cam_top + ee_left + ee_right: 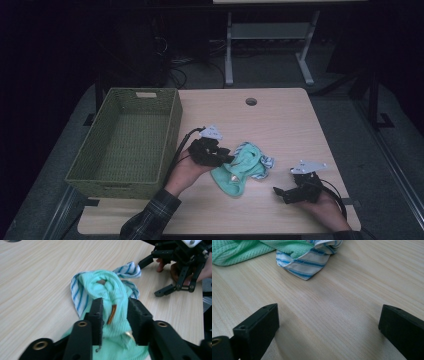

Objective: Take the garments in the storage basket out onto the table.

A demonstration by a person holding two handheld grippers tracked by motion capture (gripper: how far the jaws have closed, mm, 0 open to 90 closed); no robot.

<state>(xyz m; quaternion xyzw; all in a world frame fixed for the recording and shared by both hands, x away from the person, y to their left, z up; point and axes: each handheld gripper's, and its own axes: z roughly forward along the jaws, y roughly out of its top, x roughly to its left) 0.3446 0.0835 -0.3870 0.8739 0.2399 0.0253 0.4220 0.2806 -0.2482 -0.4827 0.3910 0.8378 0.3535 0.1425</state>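
A mint-green knit cloth (235,172) with a blue-and-white striped part (264,161) lies crumpled on the wooden table (280,125), right of middle. My left gripper (227,159) reaches over its left side. In the left gripper view, the two black pads (98,312) press a bunched fold of the green cloth (110,290) in the left gripper (115,303). A small orange tag (112,314) shows in that fold. My right gripper (278,193) rests near the table's front right, open and empty, with its jaws wide apart (329,312) and the striped corner (307,267) lying ahead of them.
A green woven basket (170,130) stands empty on the table's left side, next to the left hand. A cable hole (251,101) sits near the far edge. Beyond the table are desk legs (229,50) and cables on a dark floor.
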